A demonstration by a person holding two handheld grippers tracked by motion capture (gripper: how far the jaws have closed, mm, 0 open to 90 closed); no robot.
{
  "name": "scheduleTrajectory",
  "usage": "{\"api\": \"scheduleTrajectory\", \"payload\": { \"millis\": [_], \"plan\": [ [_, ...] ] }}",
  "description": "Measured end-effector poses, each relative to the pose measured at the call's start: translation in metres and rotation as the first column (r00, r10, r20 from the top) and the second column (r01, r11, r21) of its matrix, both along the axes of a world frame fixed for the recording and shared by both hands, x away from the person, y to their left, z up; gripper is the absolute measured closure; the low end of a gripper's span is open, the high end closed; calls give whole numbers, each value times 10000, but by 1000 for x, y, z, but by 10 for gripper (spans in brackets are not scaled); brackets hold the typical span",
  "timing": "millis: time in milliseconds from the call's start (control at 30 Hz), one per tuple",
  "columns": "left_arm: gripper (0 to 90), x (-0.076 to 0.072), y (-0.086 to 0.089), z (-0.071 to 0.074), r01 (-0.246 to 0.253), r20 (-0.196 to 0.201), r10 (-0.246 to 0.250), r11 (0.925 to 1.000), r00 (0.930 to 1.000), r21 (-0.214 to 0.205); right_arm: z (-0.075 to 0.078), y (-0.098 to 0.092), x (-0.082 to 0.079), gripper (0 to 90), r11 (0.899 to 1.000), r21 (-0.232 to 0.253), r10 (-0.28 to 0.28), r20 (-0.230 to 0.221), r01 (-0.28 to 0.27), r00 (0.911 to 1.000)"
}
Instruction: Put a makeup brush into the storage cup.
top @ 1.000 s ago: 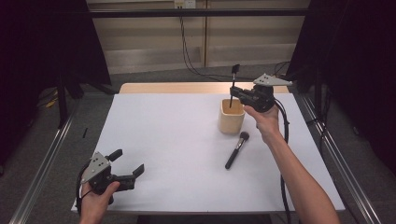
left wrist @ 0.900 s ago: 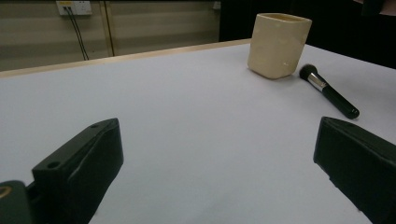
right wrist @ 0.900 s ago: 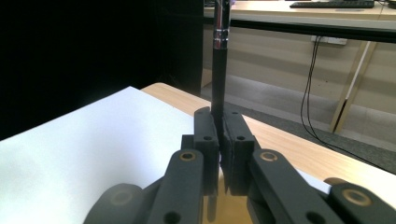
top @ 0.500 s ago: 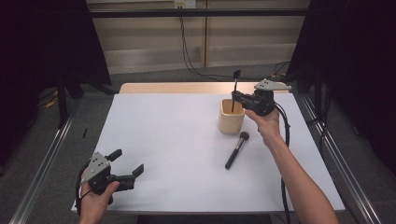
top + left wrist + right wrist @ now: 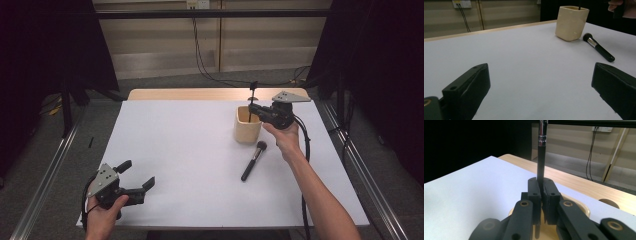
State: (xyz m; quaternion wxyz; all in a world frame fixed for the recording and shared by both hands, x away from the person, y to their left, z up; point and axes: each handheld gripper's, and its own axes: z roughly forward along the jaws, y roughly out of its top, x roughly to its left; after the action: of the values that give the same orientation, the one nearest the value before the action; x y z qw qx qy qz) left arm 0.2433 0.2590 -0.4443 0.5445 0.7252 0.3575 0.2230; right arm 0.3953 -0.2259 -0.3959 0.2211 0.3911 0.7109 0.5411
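White paper covers the desk (image 5: 190, 150), and behind it, at the top of the high view, are a pale wall and dark curtains.

Right of the middle of the high view stands a cream cup (image 5: 247, 131). The right hand-held gripper (image 5: 251, 108) is above the cup. Its jaws are shut tight on a thin black brush (image 5: 252, 97) that stands straight up. The brush's lower end is inside the cup and its tuft is on top. In the right gripper view the black stick (image 5: 540, 165) goes up between the two jaws, with a shiny silver ring near the top of the frame.

A second ago the brush and the right hand-held gripper were a bit higher. Now both have come down, so more of the brush is inside the cup.

A fat makeup brush (image 5: 253, 160) lies flat on the desk just below the cup. It has not moved.

At the lower left of the high view, the left hand-held gripper (image 5: 136, 176) rests in the same place as before. Its jaws are wide open with nothing between them.
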Motion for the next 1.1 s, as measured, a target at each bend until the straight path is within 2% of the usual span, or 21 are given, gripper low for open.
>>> {"api": "scheduleTrajectory", "payload": {
  "millis": [267, 667, 733, 1100],
  "plan": [
    [20, 1, 0, -1, 1, -31, 0, 10000, 10000, 56, -11, 0, 0, 861, 10000, -78, -34, -233, 32, 9997],
    [20, 0, 0, -1, -6, -23, 6, 10000, 10000, 75, -19, 1, 2, 860, 9996, -263, 88, -396, -98, 9992],
    [20, 1, 0, -1, -4, -20, 4, 9999, 10000, 131, -19, 3, 2, 860, 9993, -345, 134, -316, -145, 9994],
    [20, 0, 0, -1, -63, 12, 63, 9999, 10000, 159, -25, 2, 4, 855, 9992, -389, 29, -607, -53, 9982]
  ]
}}
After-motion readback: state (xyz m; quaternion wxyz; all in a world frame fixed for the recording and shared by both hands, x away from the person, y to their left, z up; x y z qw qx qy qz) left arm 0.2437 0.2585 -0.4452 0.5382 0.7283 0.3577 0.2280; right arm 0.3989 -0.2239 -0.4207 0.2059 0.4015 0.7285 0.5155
